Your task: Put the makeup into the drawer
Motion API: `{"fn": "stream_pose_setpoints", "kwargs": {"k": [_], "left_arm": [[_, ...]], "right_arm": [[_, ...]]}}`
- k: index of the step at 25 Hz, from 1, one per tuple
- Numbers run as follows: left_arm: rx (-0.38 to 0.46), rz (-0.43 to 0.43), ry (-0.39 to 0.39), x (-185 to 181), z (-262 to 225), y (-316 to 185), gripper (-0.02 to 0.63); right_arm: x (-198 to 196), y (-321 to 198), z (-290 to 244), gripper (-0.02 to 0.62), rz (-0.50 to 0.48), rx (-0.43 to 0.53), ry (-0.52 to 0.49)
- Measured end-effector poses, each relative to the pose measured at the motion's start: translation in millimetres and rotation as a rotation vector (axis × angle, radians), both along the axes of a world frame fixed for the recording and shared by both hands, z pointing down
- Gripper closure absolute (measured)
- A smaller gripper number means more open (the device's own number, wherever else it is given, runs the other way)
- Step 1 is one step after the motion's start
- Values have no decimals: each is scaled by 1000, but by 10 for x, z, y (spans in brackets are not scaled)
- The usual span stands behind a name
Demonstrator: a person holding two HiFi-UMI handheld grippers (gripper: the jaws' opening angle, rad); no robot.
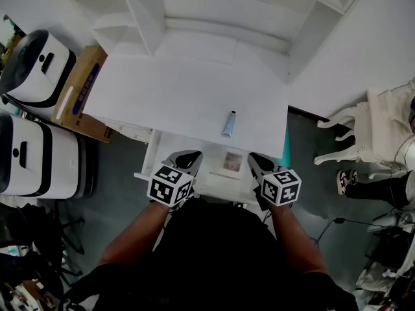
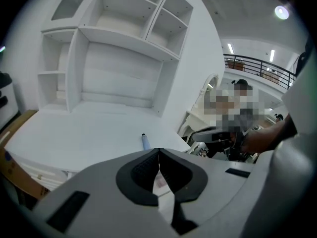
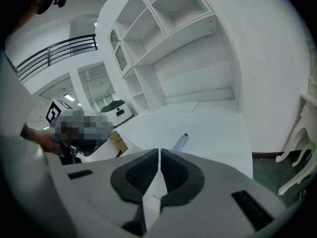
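Fingers (image 2: 143, 171) of my left gripper (image 2: 159, 151) are pressed together at the tips with nothing between them. The fingers (image 3: 174, 175) of my right gripper (image 3: 158, 151) are likewise closed and empty, with only a hairline slit showing between the pads. From the head view both grippers hang side by side just in front of me, left (image 1: 185, 159) and right (image 1: 259, 163), each carrying its marker cube and pointing forward and somewhat down.

The makeup tube (image 1: 229, 124) is a slim bluish-grey one with a dark cap. It lies flat on the white bench (image 1: 162, 89), close to the front edge and a little right of centre, cap end toward the back. It sits ahead of both grippers and touches neither. Both gripper views catch it just beyond the fingertips, left view (image 2: 145, 142) and right view (image 3: 179, 142).

Below the bench's front edge the drawer (image 1: 207, 173) stands pulled out, and my grippers hover over its near part. A small card (image 1: 231, 161) lies on its floor between them.

At the back of the bench rises a white shelf unit (image 1: 146, 18) with open compartments. Off the bench's left end stands a cardboard box (image 1: 81, 92), with two white and black machines (image 1: 32, 67) beside it. A white chair (image 1: 369, 131) stands on the grey floor to the right.
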State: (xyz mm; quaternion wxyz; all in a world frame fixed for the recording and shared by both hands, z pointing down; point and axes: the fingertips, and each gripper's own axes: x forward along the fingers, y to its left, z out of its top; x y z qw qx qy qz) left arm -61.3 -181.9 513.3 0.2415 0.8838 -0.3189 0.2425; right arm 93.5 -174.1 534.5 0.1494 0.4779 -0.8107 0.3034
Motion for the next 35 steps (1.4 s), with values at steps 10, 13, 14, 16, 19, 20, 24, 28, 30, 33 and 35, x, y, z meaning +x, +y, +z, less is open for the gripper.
{"fn": "stream_pose_setpoints", "kwargs": {"k": [10,13,14,16,19,20,24,28,30,33,35], "left_arm": [[-9,-87,-7,-436,73,-14,595],[-14,-110,-12,-583,93,8,595],[-16,-118,-14,-632,101,18,595],[-20,-134,-15,-731,116,39,595],[-27,-158,-19,-868,138,62,595],[-30,-165,-20,-908,144,70,595],[-35,-184,-24,-1041,147,123,595],[-40,-194,-28,-1158,144,182,595],[-46,-205,-30,-1220,153,209,595],[-49,-226,-29,-1304,153,224,595],[-48,-237,-28,-1352,151,218,595]], "right_arm": [[-254,-581,419,563,-5,-28,103],[-273,-781,583,561,5,-48,145],[-277,-846,638,560,10,-55,154],[-289,-970,741,546,24,-71,159],[-309,-1146,899,498,62,-118,123],[-310,-1204,946,490,83,-136,108],[-296,-1410,1114,451,161,-194,84],[-265,-1570,1278,430,208,-242,99],[-244,-1635,1344,427,235,-268,93],[-238,-1713,1409,427,275,-312,39],[-257,-1749,1450,428,290,-343,6]]}}
